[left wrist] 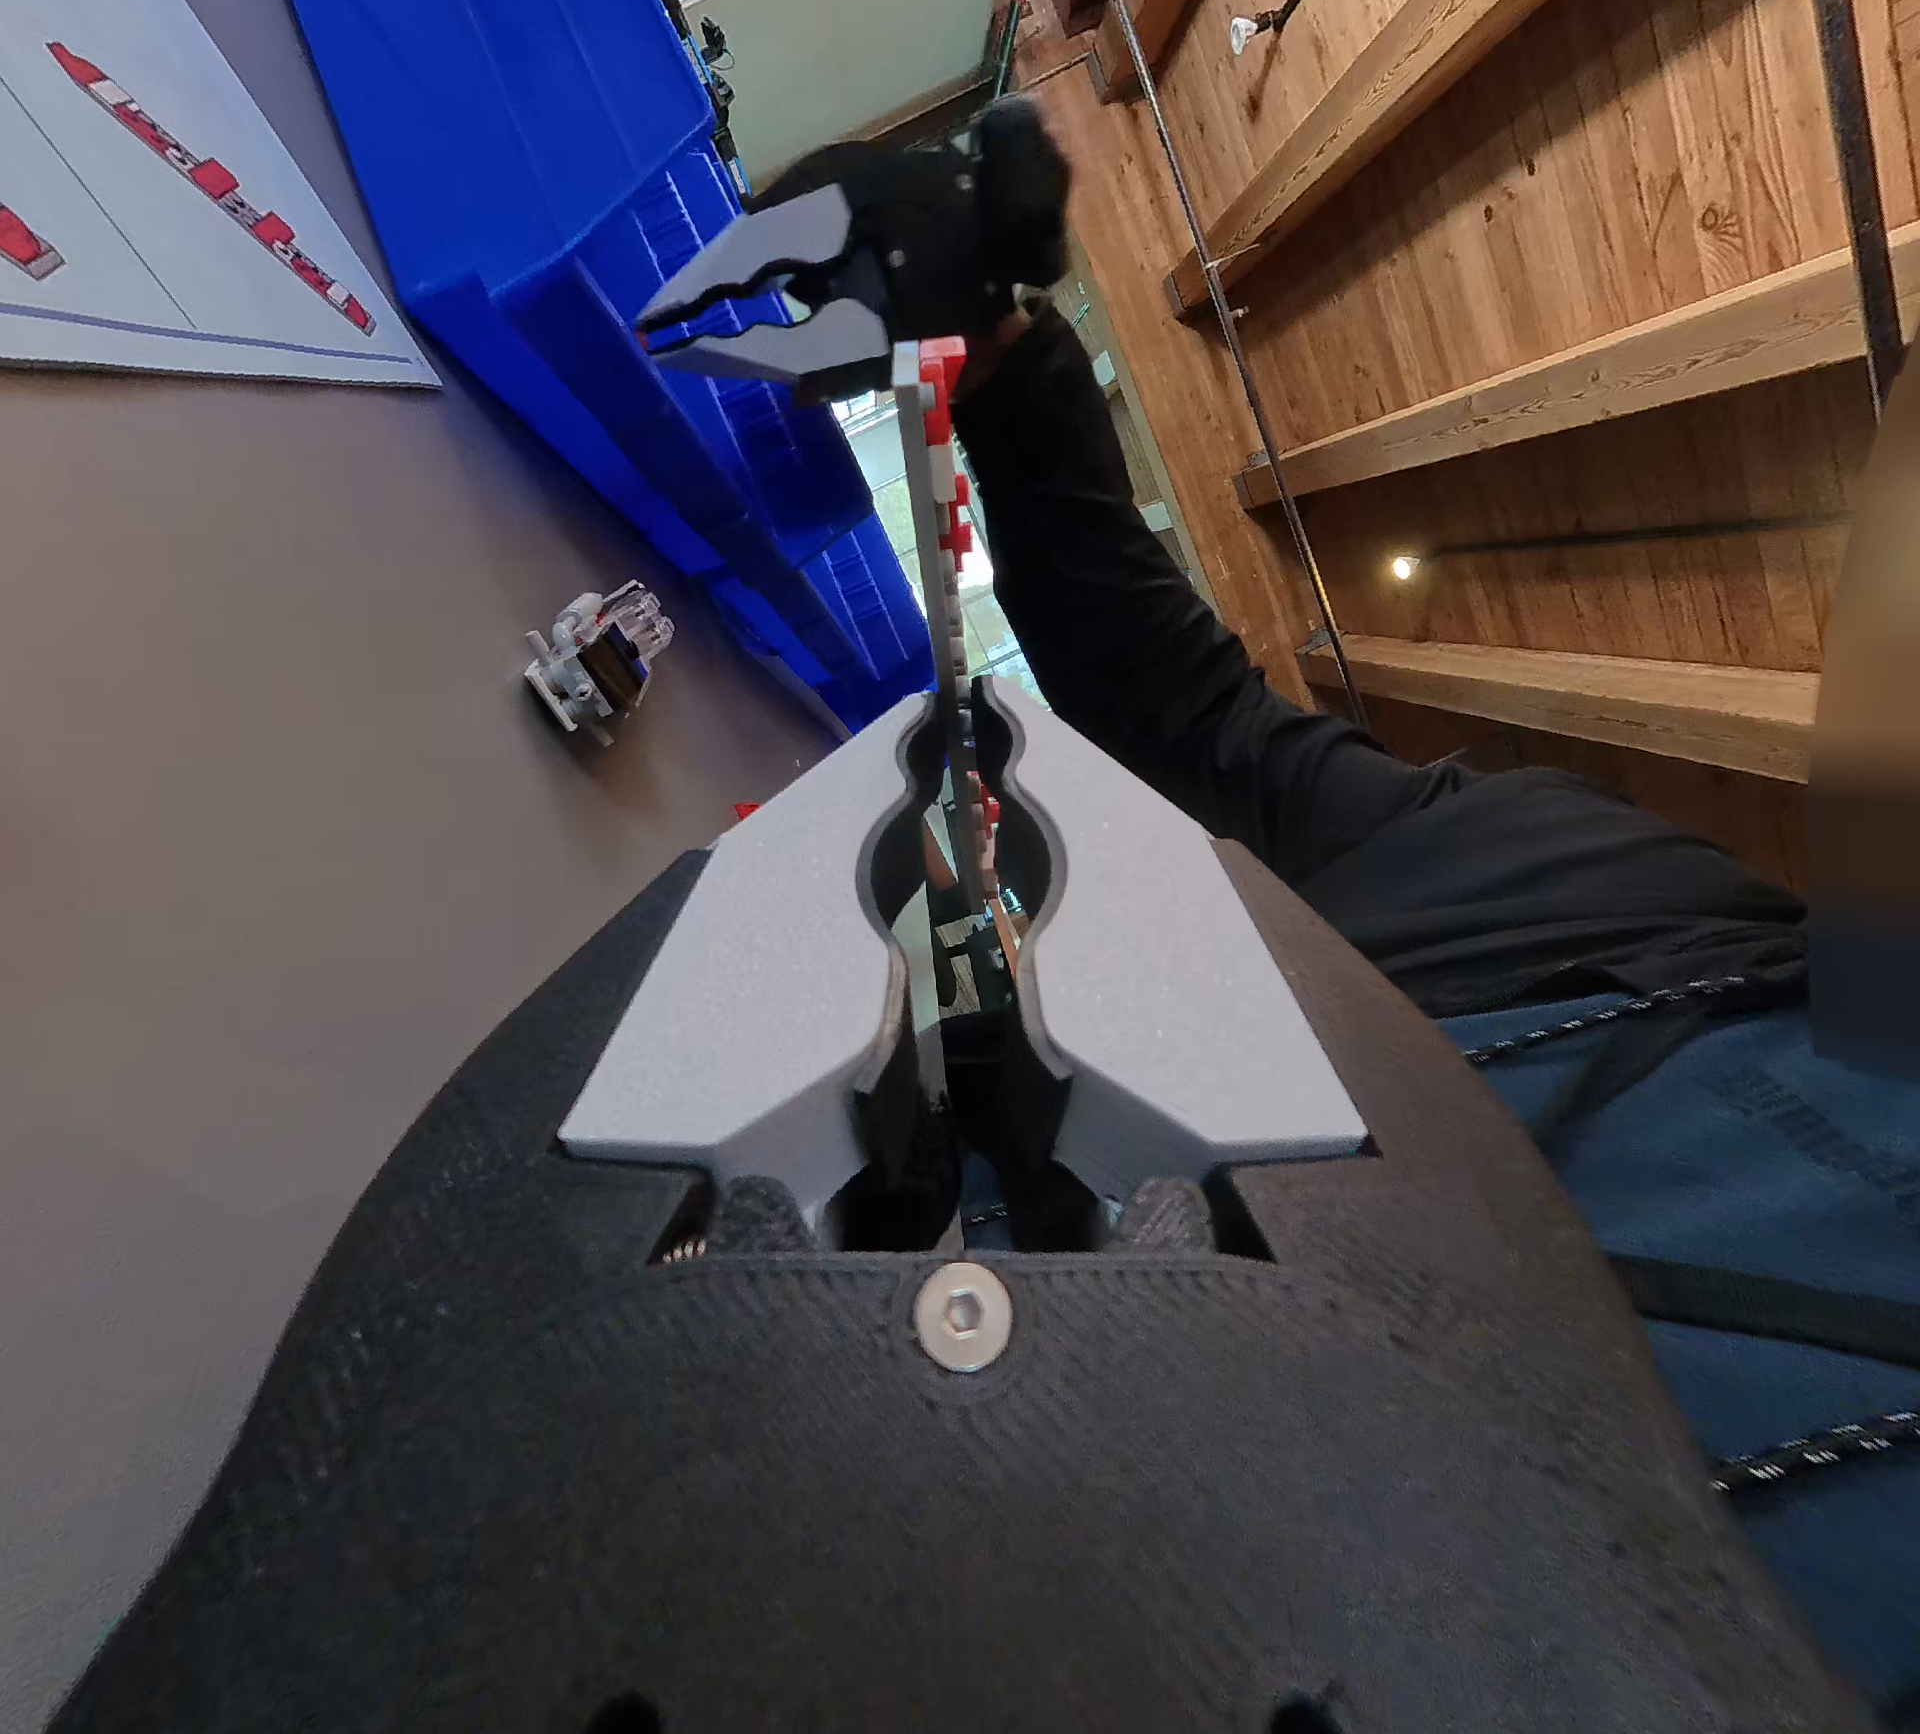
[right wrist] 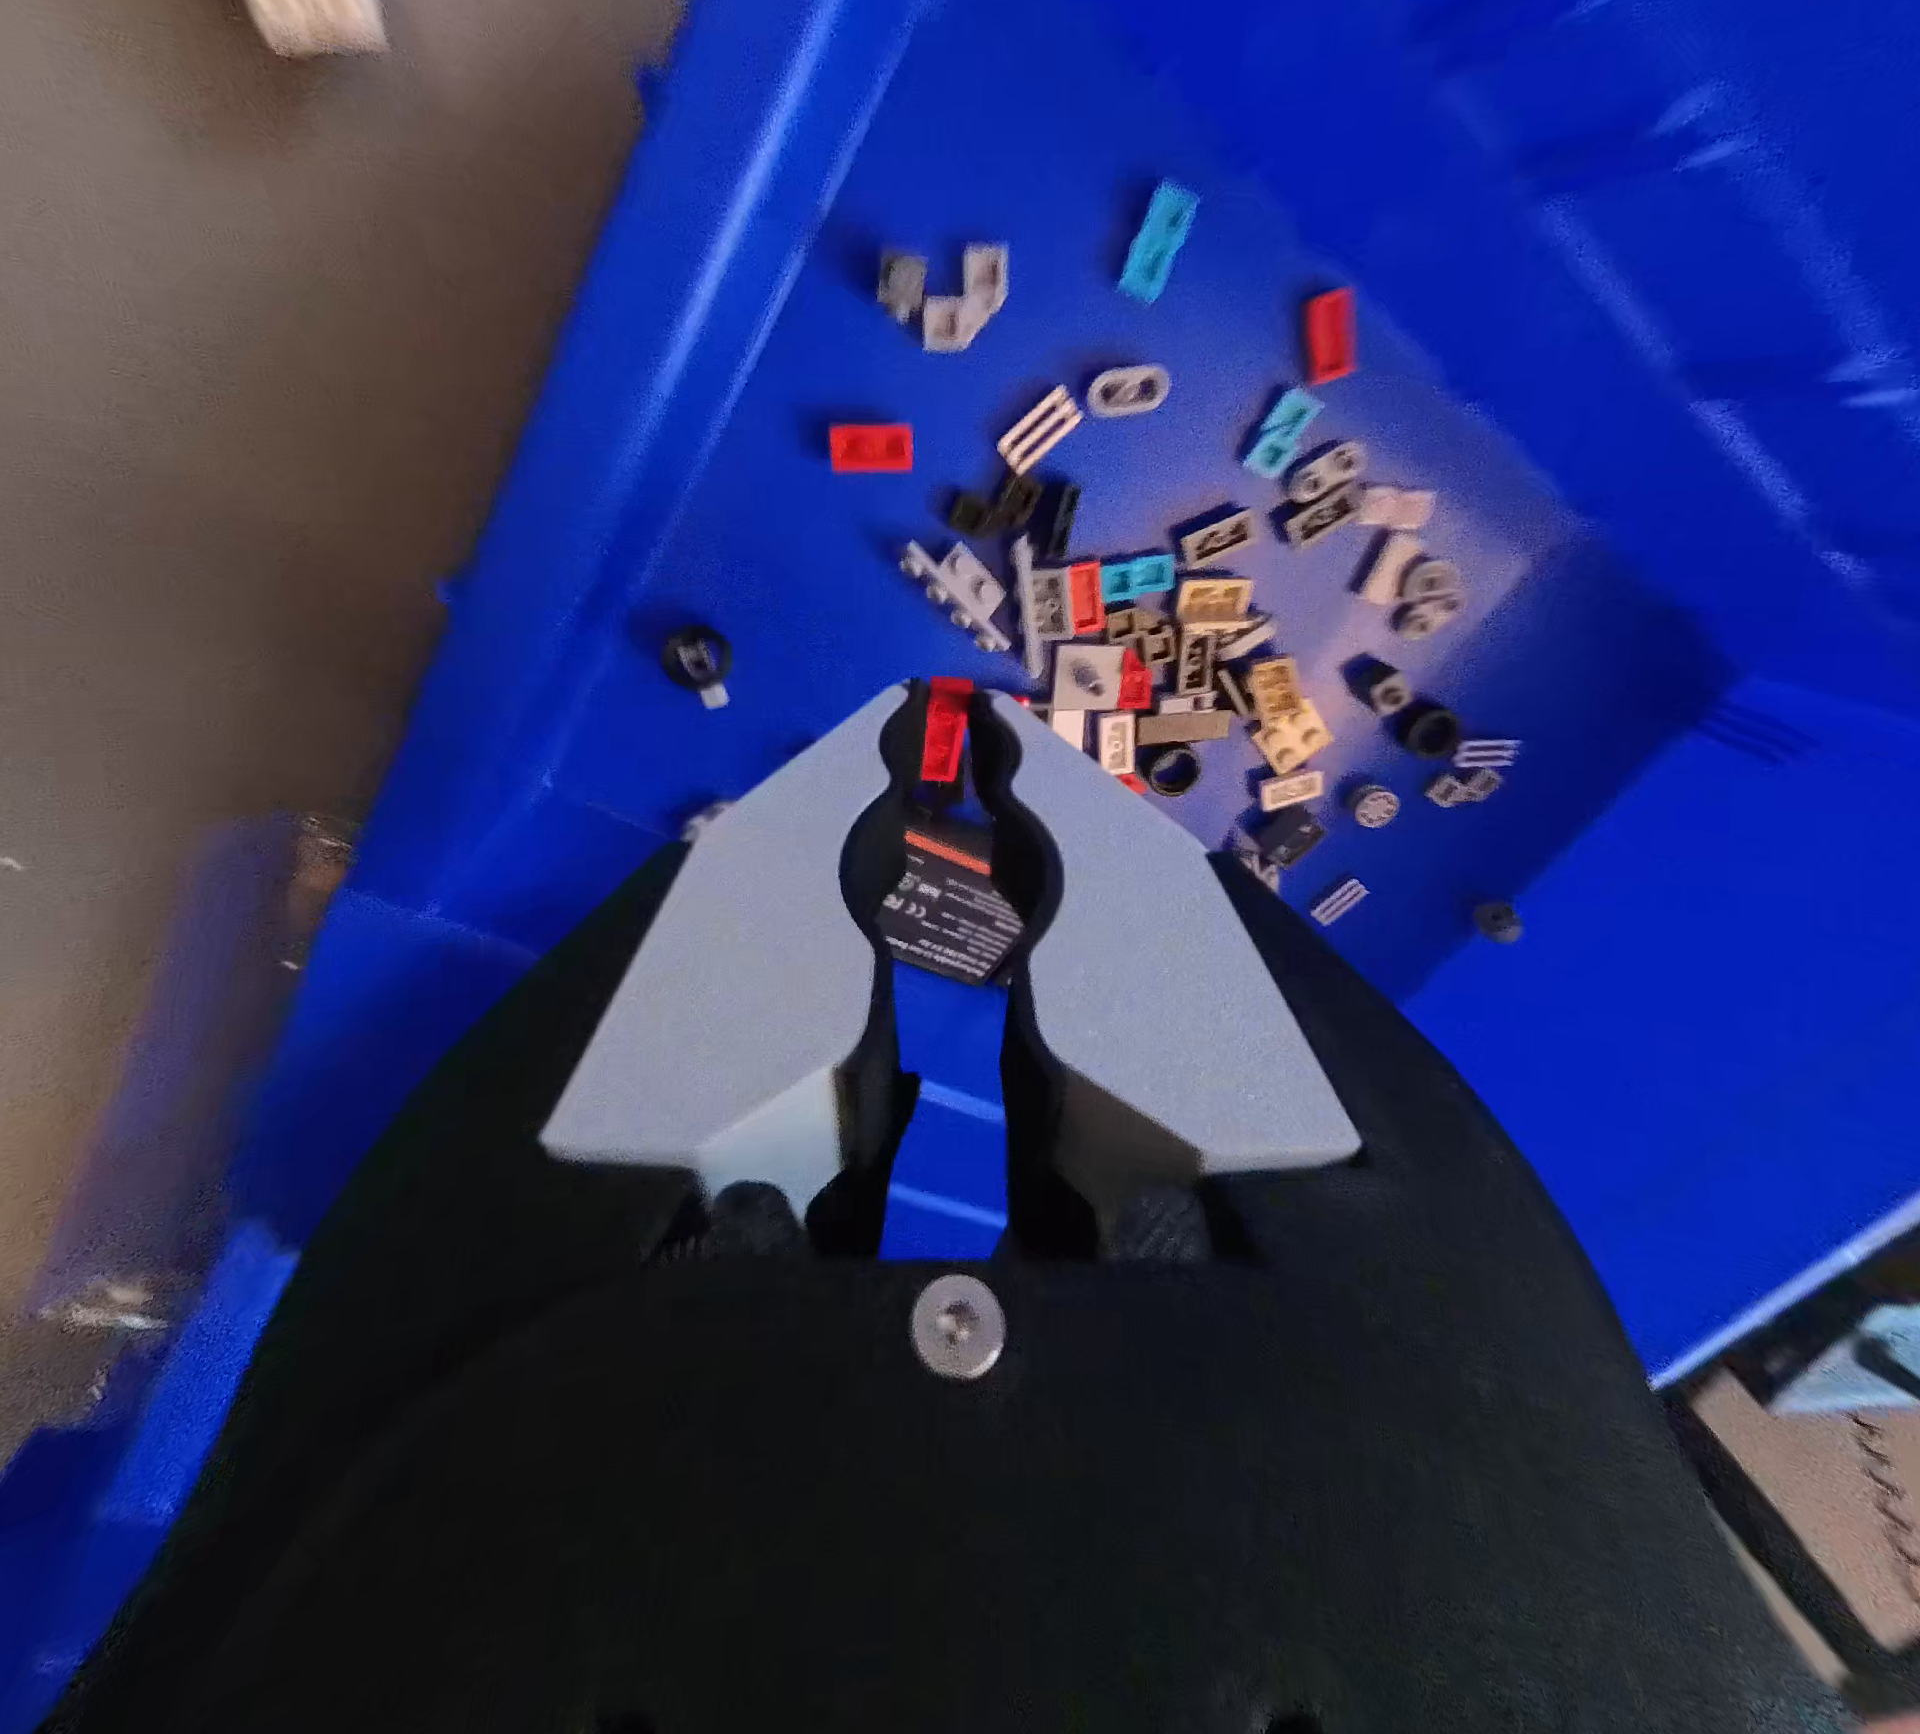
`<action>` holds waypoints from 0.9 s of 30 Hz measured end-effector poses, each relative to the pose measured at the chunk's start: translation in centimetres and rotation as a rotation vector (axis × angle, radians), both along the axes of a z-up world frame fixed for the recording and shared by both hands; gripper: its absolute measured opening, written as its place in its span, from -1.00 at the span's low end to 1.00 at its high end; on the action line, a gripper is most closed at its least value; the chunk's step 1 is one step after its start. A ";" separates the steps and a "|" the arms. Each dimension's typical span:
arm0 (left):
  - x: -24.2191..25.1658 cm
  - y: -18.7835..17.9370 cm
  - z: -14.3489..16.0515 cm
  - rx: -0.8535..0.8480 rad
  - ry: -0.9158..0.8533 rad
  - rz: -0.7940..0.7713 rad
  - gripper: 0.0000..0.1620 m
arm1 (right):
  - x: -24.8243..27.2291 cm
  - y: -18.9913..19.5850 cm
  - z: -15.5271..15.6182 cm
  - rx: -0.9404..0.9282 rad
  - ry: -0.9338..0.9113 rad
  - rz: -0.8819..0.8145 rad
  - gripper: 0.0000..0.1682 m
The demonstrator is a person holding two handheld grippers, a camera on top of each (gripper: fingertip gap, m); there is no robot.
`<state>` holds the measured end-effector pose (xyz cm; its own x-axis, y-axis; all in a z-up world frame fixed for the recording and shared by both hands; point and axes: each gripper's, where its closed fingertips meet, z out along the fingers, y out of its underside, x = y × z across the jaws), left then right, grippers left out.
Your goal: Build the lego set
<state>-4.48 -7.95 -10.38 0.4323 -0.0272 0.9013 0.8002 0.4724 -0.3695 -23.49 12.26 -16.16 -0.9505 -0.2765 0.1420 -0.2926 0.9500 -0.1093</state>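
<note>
The left claw (left wrist: 961,728) is clamped on a long grey strip, its view rolled sideways. The right claw (right wrist: 943,718), nearly closed, pinches a small red plate at its fingertips; a black-sleeved arm (left wrist: 1122,624) reaches behind it.

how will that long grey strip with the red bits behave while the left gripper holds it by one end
The long grey strip looks thin, so probably light but prone to flexing. The left gripper clamps only its near end, so pressing the far end may lever it loose.
</note>
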 end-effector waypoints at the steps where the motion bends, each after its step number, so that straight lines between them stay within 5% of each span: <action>1: 0.0 0.0 0.0 -0.001 0.000 0.001 -0.95 | 0.4 -0.6 1.4 -0.062 0.001 -0.019 -0.89; 6: 0.0 0.0 0.0 -0.003 0.000 0.003 -0.95 | 6.0 -2.9 8.4 -0.372 -0.029 -0.079 -0.90; 9: -0.1 0.0 -0.1 -0.005 -0.003 0.003 -0.95 | 11.3 -3.4 9.8 -0.473 -0.075 -0.123 -0.89; 18: -0.1 0.7 -1.0 -0.070 -0.033 -0.013 -0.95 | 18.7 -2.0 0.2 -0.428 -0.168 -0.381 -0.90; 27: -0.3 0.7 -1.3 -0.097 -0.035 0.012 -0.95 | 18.6 -1.4 -2.8 -0.388 -0.108 -0.439 -0.82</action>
<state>-4.80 -7.29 -11.69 0.3999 0.0663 0.9141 0.8081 0.4450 -0.3858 -4.88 10.88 -18.92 -0.9789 0.1981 0.0502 0.1504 0.8643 -0.4800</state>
